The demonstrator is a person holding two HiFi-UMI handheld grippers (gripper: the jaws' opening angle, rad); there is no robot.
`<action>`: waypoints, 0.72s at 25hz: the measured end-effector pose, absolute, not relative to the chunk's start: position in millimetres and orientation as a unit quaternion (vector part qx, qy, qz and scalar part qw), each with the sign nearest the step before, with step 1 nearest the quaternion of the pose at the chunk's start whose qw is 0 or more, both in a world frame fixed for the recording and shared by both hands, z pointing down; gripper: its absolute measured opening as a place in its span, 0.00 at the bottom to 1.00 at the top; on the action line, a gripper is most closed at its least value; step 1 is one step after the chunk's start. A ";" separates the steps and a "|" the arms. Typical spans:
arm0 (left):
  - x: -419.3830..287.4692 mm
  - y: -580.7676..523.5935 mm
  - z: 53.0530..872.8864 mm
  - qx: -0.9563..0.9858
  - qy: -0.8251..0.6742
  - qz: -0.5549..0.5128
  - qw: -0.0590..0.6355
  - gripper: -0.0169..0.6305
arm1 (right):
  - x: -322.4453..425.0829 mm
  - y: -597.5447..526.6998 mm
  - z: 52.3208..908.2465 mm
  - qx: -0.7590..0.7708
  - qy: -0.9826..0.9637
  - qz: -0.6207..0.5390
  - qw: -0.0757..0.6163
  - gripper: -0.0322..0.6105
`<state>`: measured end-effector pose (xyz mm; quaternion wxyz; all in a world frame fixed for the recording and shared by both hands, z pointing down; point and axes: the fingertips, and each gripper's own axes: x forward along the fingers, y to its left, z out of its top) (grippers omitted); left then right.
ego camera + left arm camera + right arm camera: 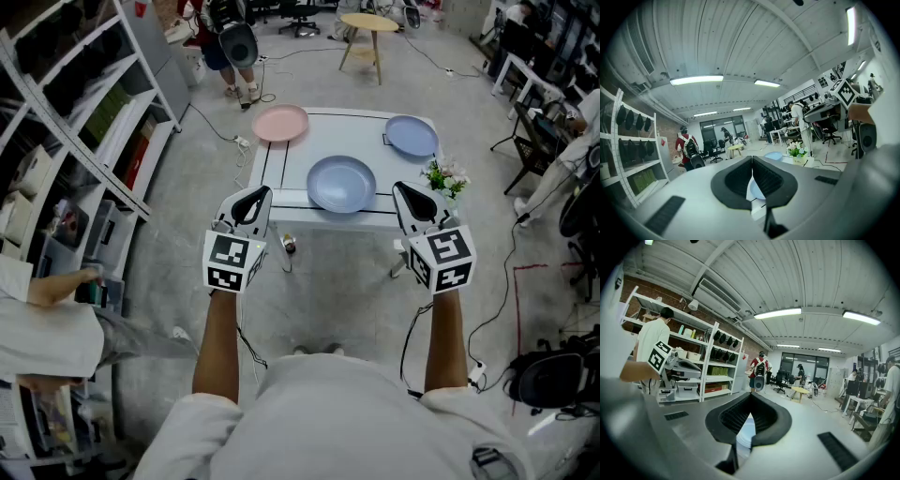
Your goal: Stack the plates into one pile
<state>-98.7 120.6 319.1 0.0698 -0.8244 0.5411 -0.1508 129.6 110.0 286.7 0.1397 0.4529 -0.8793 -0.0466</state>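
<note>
Three plates lie apart on a white table (281, 164): a pink plate (280, 123) at the back left, a light blue plate (412, 136) at the back right, and a larger blue plate (341, 183) near the front edge. My left gripper (254, 195) and right gripper (411, 193) hover short of the table's front edge, one on each side of the larger blue plate. Both are shut and hold nothing. In the left gripper view the left gripper (752, 161) frames a sliver of blue plate (757, 190). In the right gripper view the right gripper (751, 398) also shows a plate (746, 431) below its tips.
A small pot of flowers (444, 176) stands at the table's right front corner. Shelving (84, 122) and a person (47, 328) are on the left. A round wooden table (368, 28) stands behind. Cables run over the floor, and a small object (289, 244) lies under the table.
</note>
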 end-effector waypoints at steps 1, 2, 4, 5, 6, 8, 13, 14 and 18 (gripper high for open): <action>-95.3 119.3 319.6 -0.824 0.541 -0.152 0.070 0.05 | 132.8 108.2 286.4 0.453 -0.880 -0.046 0.139 0.07; -91.9 118.1 320.1 -0.824 0.541 -0.153 0.069 0.05 | 135.9 106.4 286.1 0.452 -0.880 -0.045 0.137 0.07; -84.6 115.7 320.6 -0.823 0.542 -0.155 0.069 0.05 | 142.6 102.6 286.3 0.451 -0.881 -0.043 0.134 0.07; -80.6 114.7 321.1 -0.822 0.543 -0.155 0.068 0.05 | 146.2 100.9 286.8 0.450 -0.882 -0.042 0.132 0.07; -76.4 114.2 321.8 -0.822 0.544 -0.155 0.068 0.05 | 149.8 99.7 287.6 0.448 -0.884 -0.040 0.127 0.07; -68.5 115.0 324.4 -0.820 0.546 -0.156 0.066 0.05 | 155.5 98.5 289.2 0.440 -0.891 -0.031 0.110 0.07; -62.3 110.6 335.9 -0.814 0.555 -0.160 0.056 0.05 | 154.2 90.8 295.3 0.402 -0.910 -0.011 0.097 0.07; -62.0 108.3 338.2 -0.813 0.557 -0.161 0.054 0.05 | 152.4 88.5 296.1 0.395 -0.914 -0.005 0.095 0.07; -60.7 90.1 342.6 -0.810 0.561 -0.164 0.052 0.05 | 148.2 69.3 301.9 0.385 -0.918 -0.002 0.097 0.07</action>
